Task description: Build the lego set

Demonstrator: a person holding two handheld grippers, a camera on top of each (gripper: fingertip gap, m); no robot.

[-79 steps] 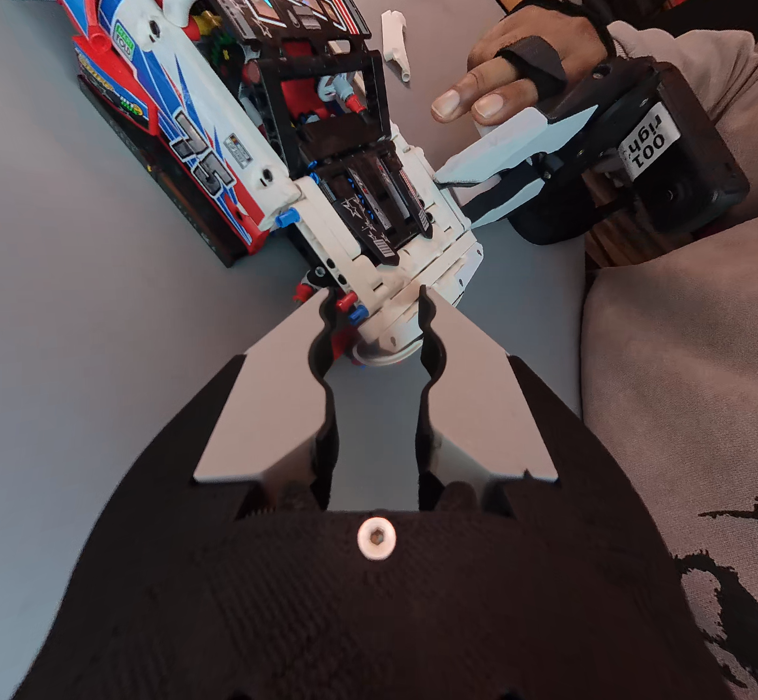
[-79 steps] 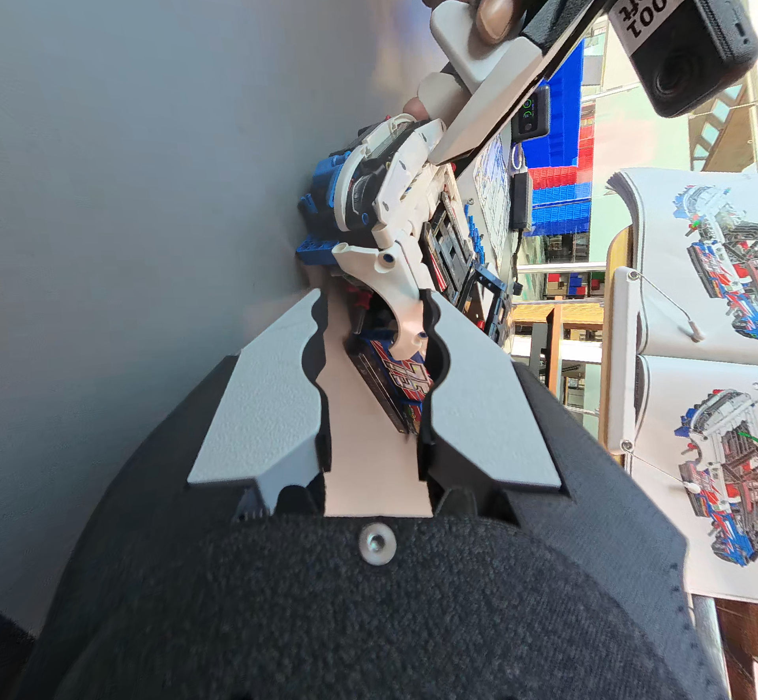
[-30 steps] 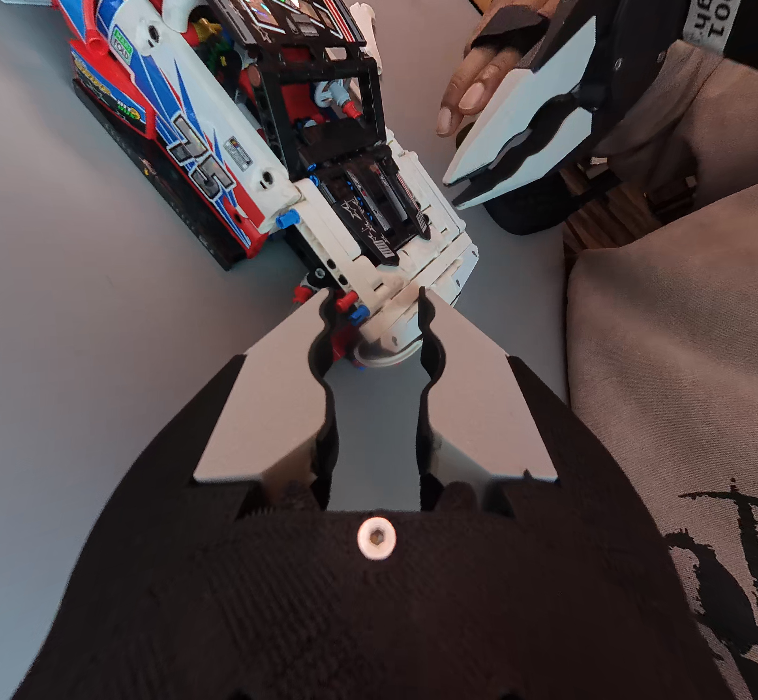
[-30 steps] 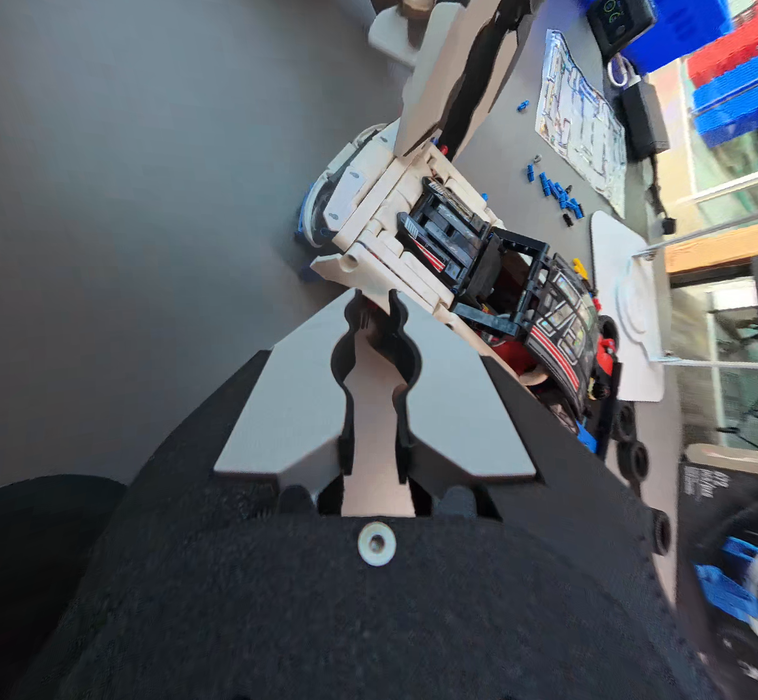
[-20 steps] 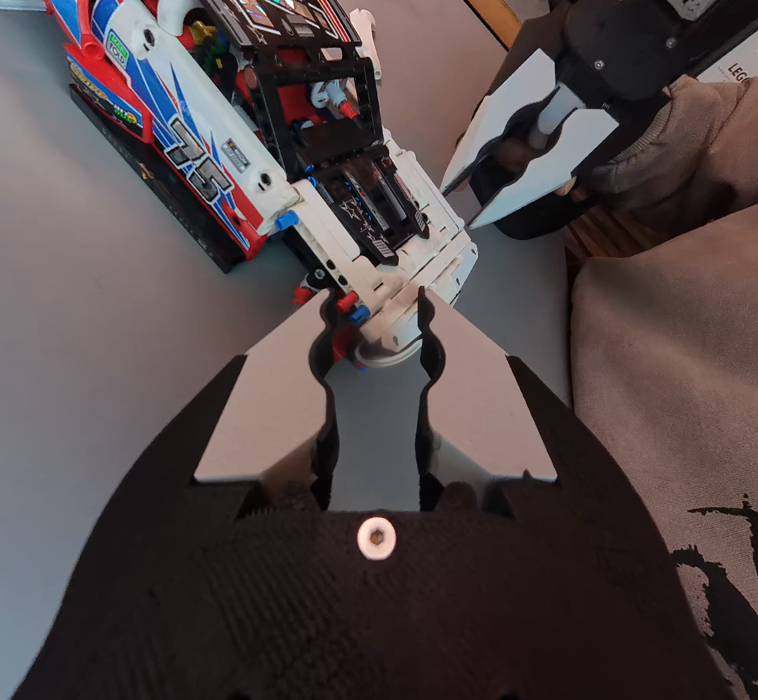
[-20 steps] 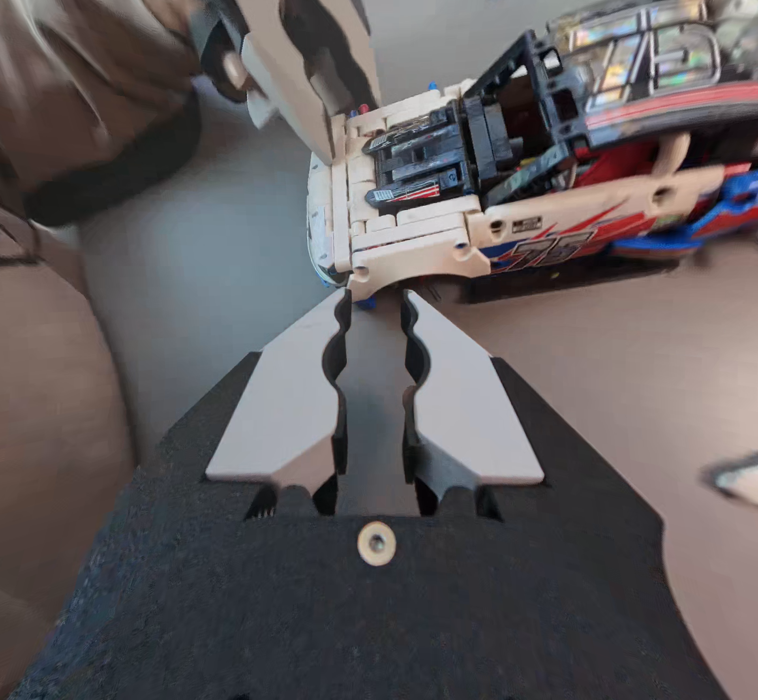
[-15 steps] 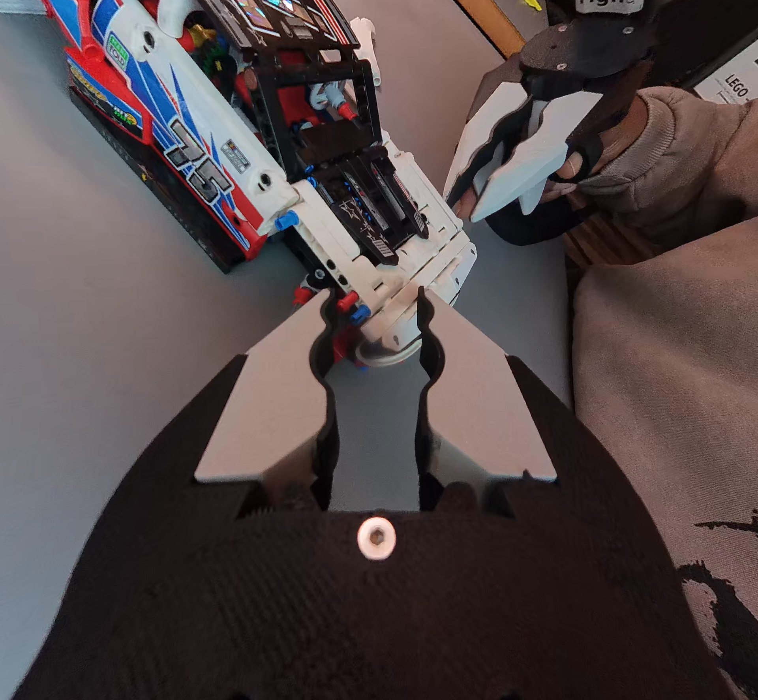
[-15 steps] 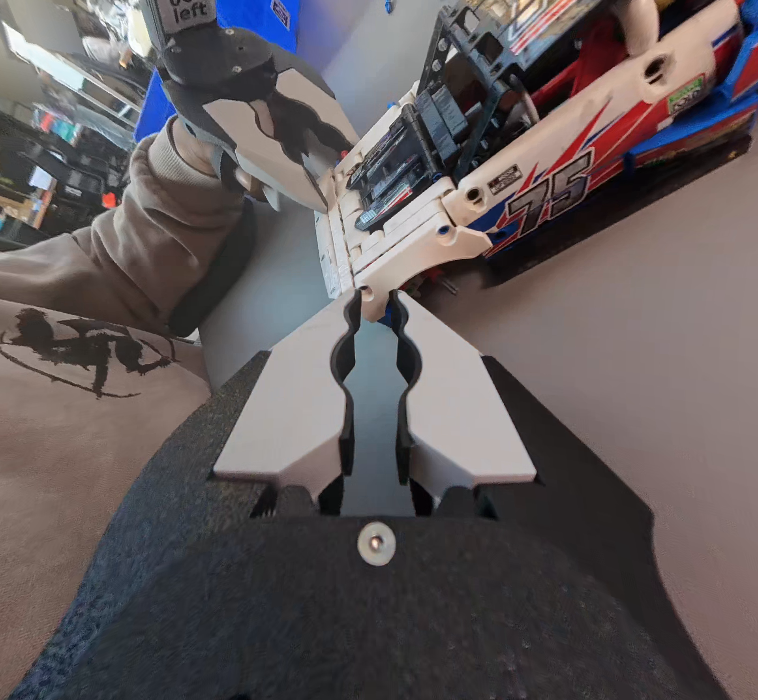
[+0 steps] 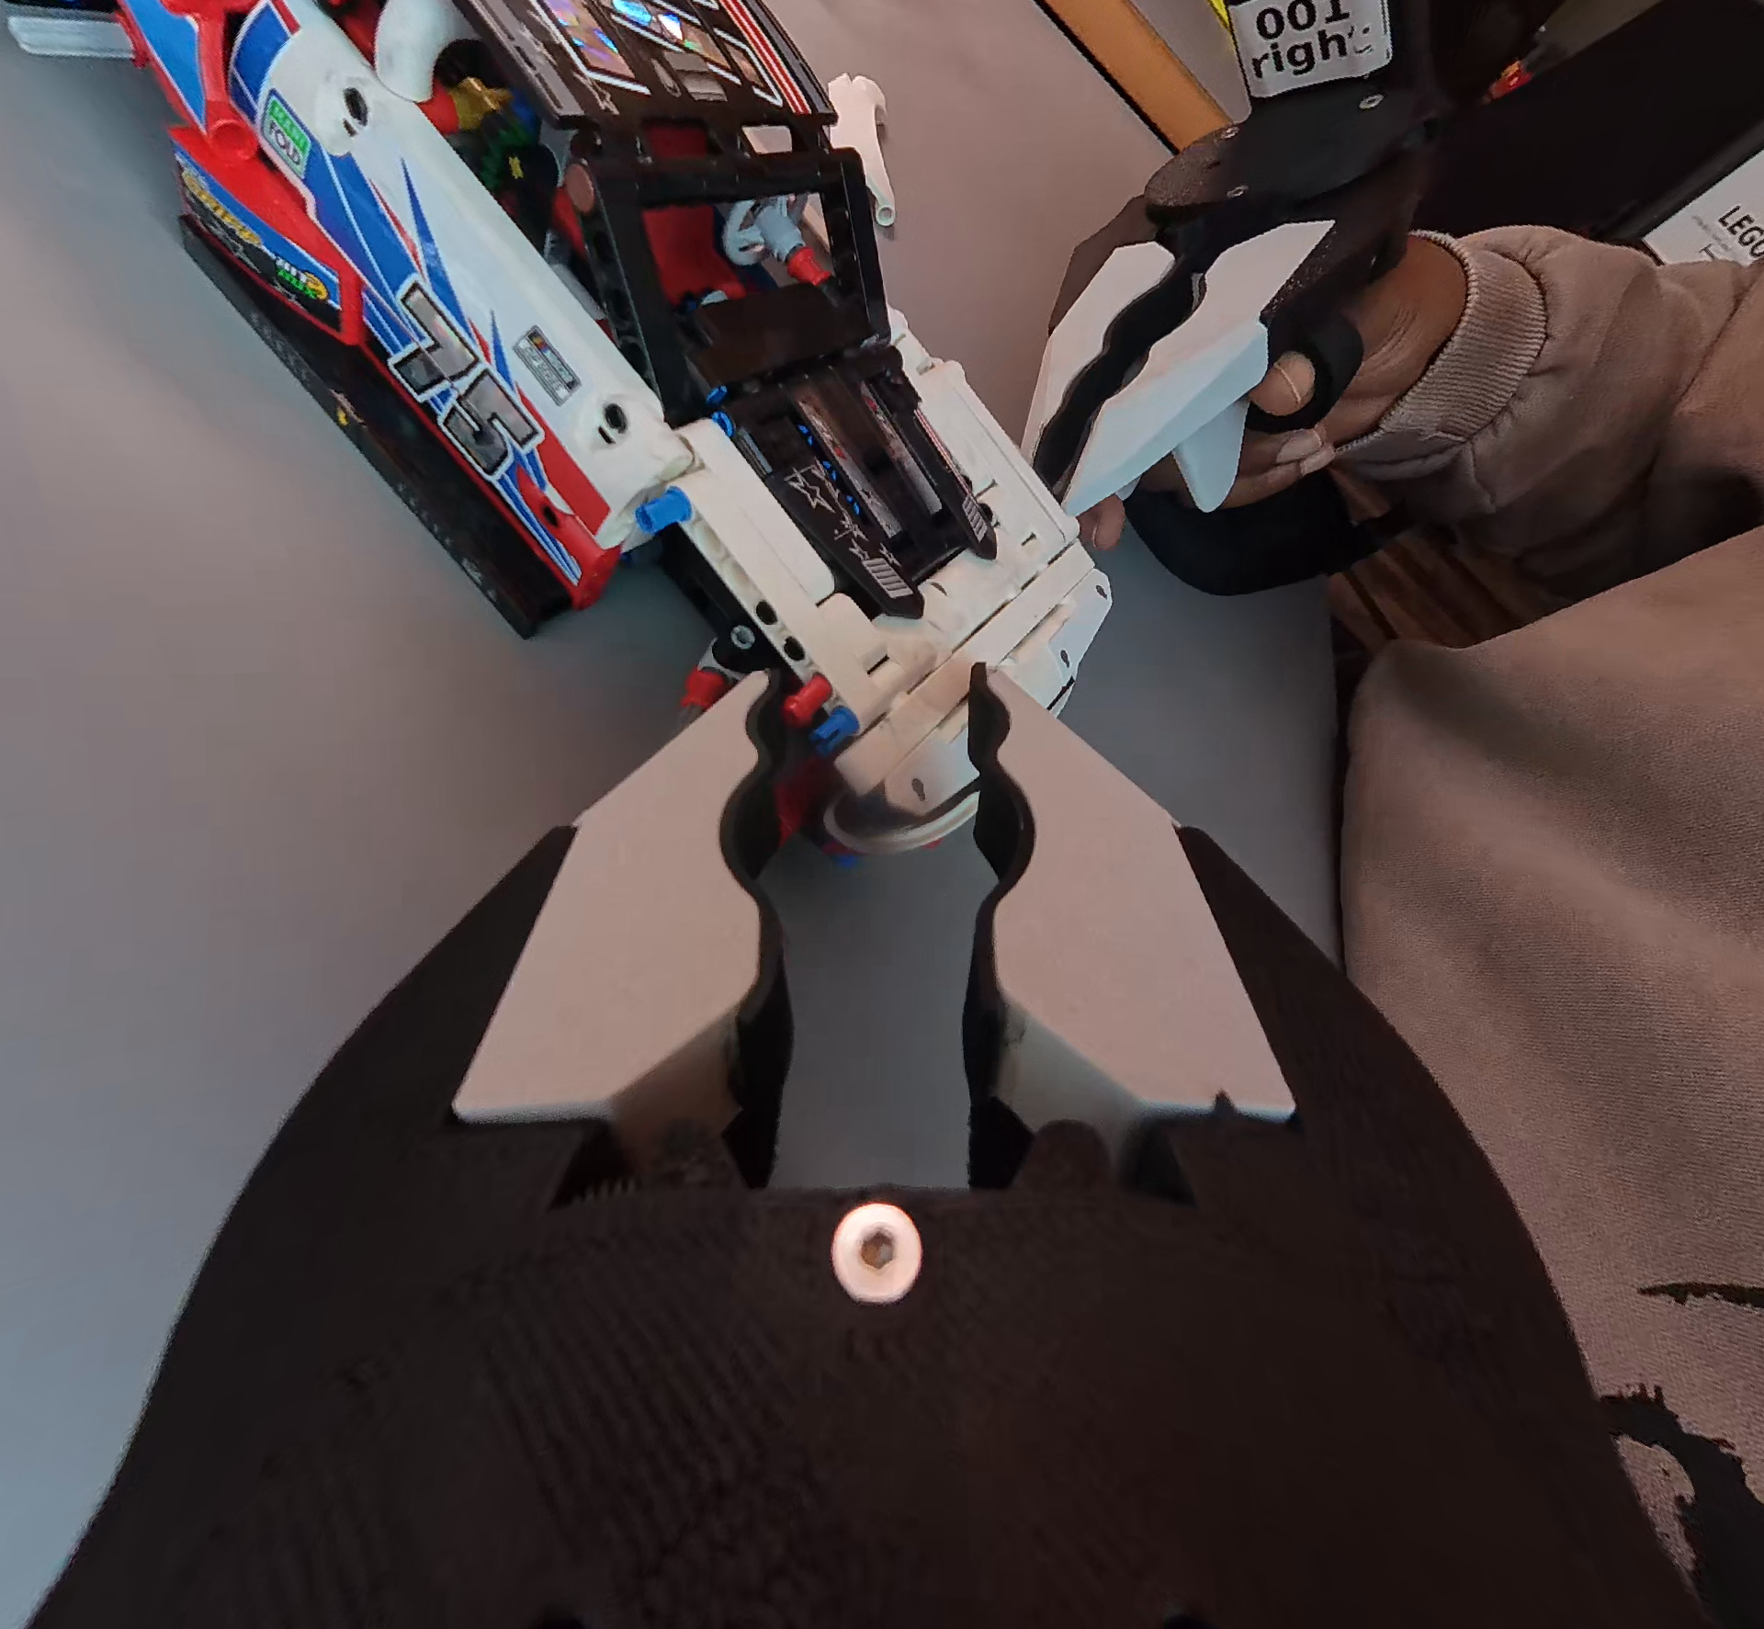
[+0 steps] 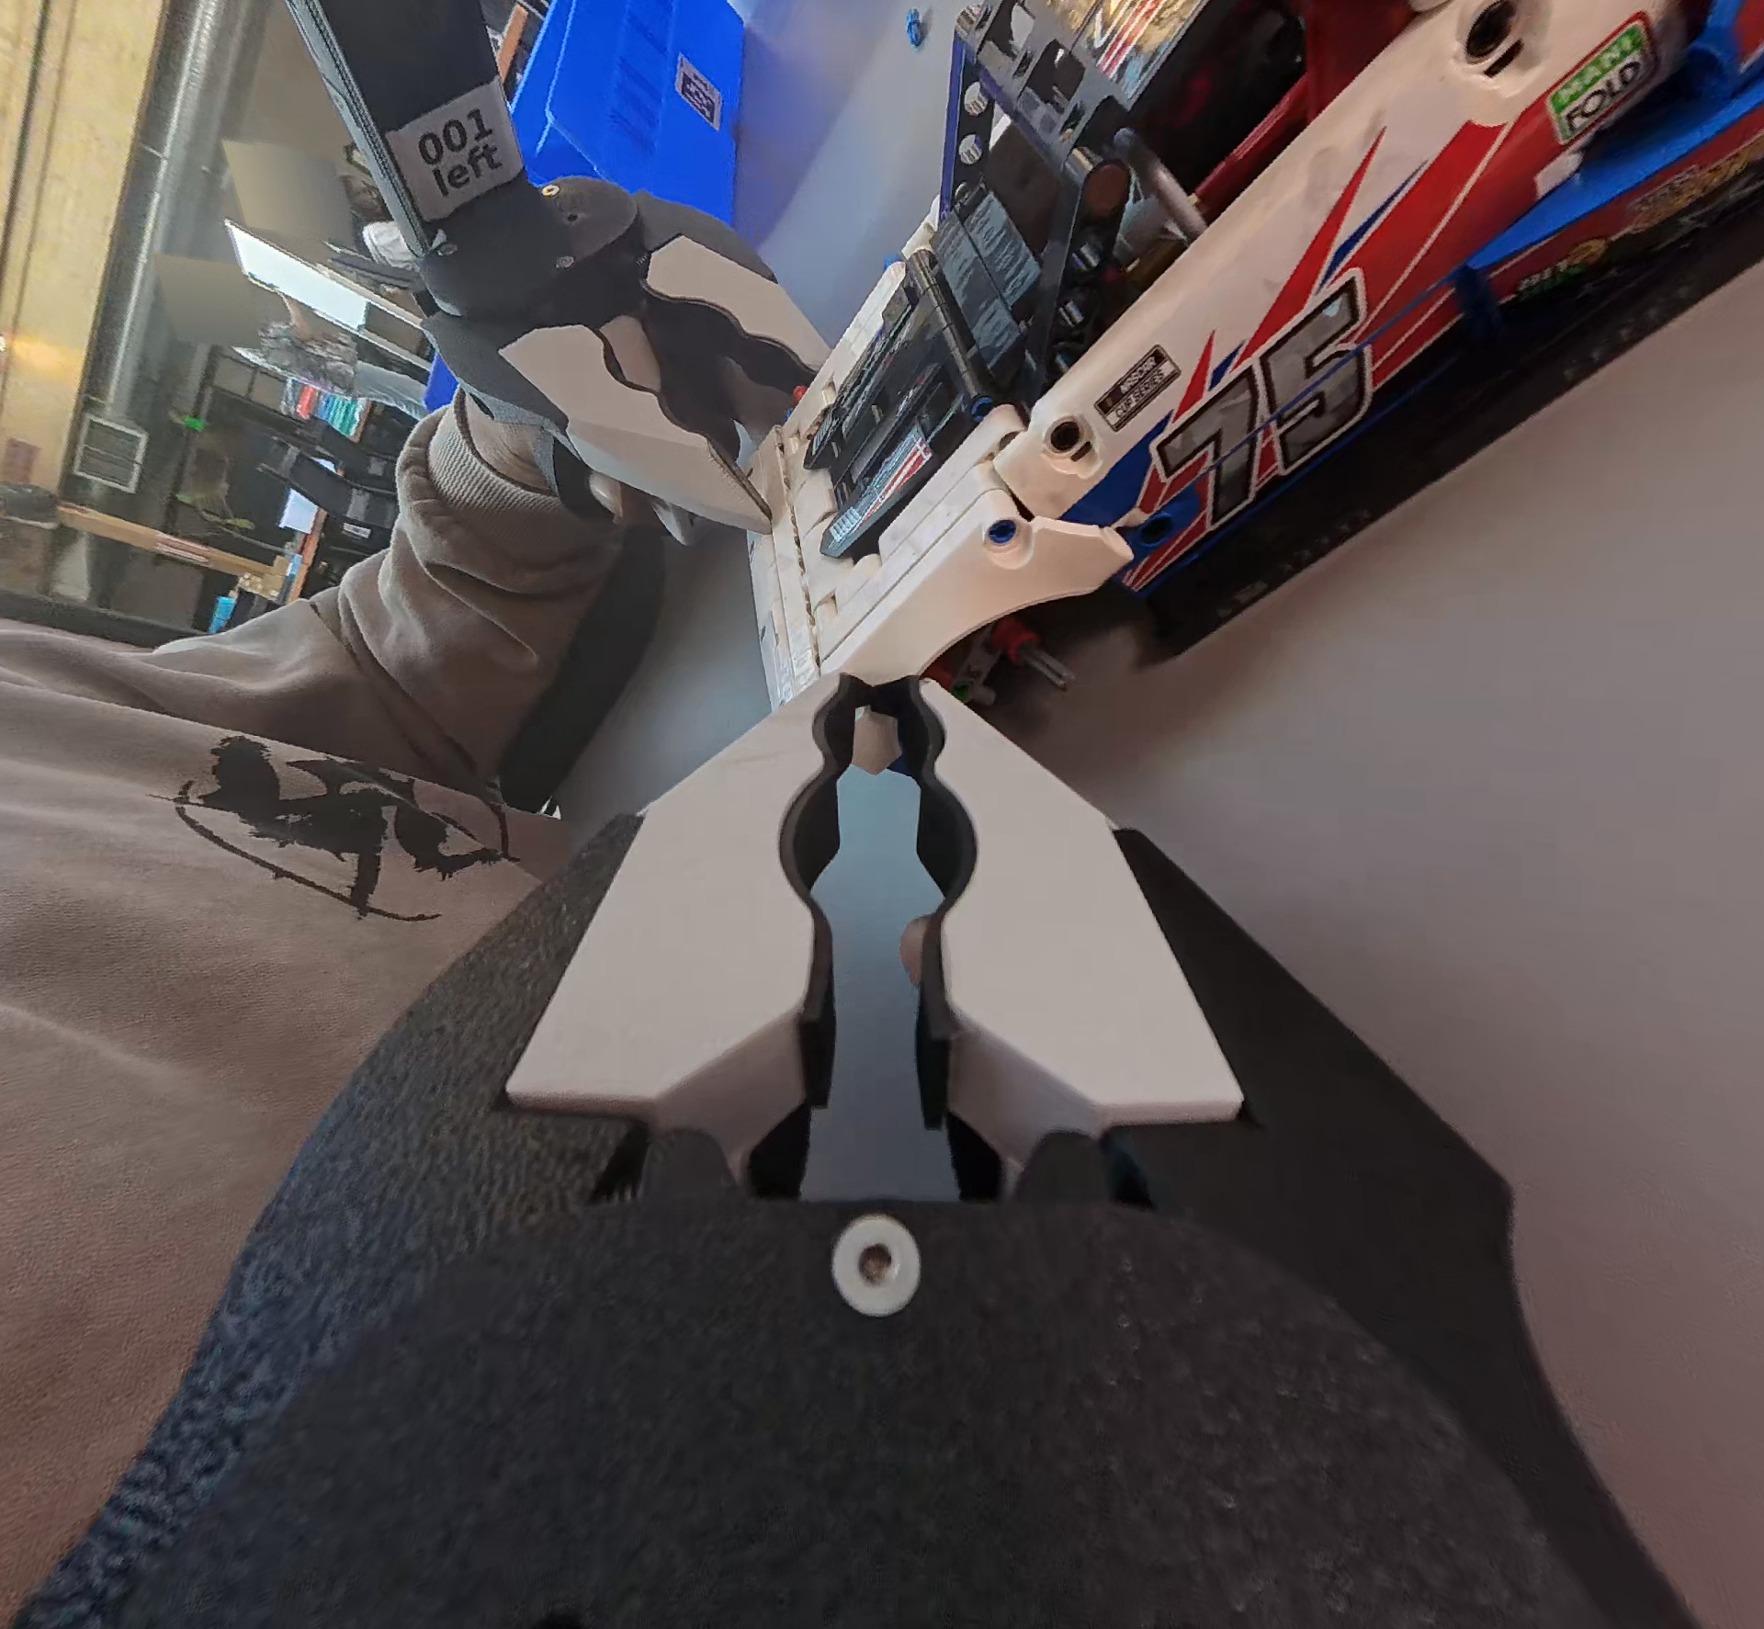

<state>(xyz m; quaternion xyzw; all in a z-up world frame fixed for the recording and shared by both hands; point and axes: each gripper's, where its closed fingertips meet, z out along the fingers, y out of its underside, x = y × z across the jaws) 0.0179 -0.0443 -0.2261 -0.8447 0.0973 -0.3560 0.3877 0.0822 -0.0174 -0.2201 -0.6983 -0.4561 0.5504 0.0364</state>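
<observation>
A smooth grey tabletop [image 9: 239, 724] carries the scene, with shelving and a big blue plastic bin [image 10: 630, 56] behind it in the right wrist view. On that surface sits the task's thing, a long white, red and blue brick-built race car [image 9: 458, 323] with a black grille-like roof panel, number decals on its flank and a black strip along its underside; it lies diagonally, its white nose end pointing toward the person's beige sweatshirt [image 9: 1565, 963]. The left gripper [image 9: 869, 729], with pale grey wedge fingers on a black body, has its jaws spread wide around the rounded white corner of the nose, one finger on each side; whether the pads actually press the bricks cannot be told, though the gap between them is plainly wide. The right gripper [image 10: 878, 705] comes at the opposite front corner of the car; its jaws are only narrowly parted, with a small white brick edge showing between the tips, and whether they pinch it cannot be told. In the left wrist view that same right gripper hangs just beside the white hood, tips pointing down at the car's edge, held by a hand [image 9: 1336, 399] in a black fingerless strap. A small loose white curved piece [image 9: 864, 113] lies on the table just beyond the roof.
</observation>
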